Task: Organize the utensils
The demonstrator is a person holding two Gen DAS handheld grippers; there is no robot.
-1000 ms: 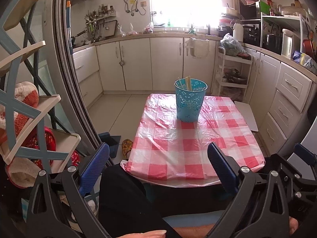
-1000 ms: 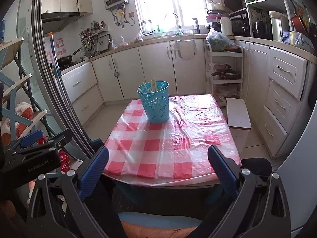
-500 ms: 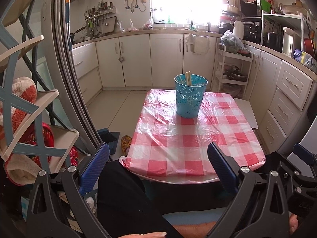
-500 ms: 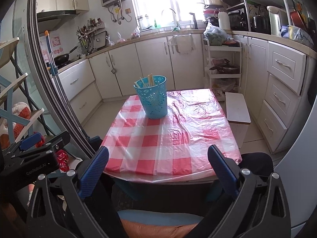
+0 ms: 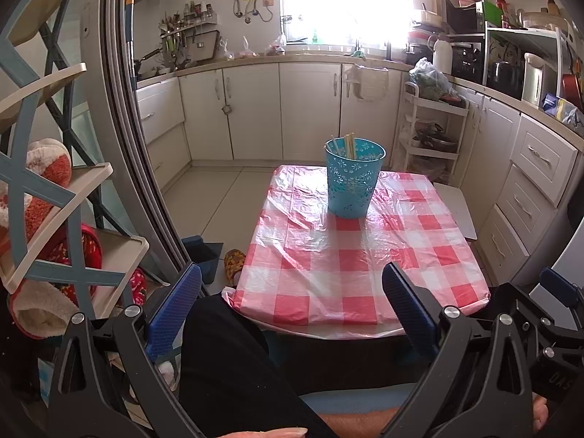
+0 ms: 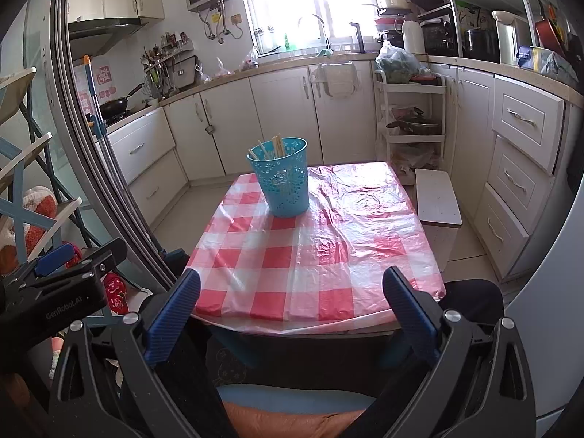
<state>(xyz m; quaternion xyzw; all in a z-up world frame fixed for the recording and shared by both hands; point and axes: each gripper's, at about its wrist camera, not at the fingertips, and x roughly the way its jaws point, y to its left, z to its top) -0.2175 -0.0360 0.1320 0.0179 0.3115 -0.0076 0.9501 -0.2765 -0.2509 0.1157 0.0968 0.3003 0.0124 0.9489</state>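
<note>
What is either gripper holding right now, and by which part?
Nothing. The left gripper and right gripper are both open and empty, short of the table. The chopsticks stand in the blue basket.

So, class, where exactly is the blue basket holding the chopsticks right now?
In both wrist views the blue basket stands upright on the far part of the checked tablecloth, ahead of both grippers, with chopsticks poking above its rim and the white cupboards behind.

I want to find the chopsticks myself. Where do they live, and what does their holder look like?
Find the low table with the red-and-white checked plastic cloth. At its far end stands a round turquoise plastic basket with flower-shaped holes, the only thing on it; wooden chopsticks poke out.
</note>
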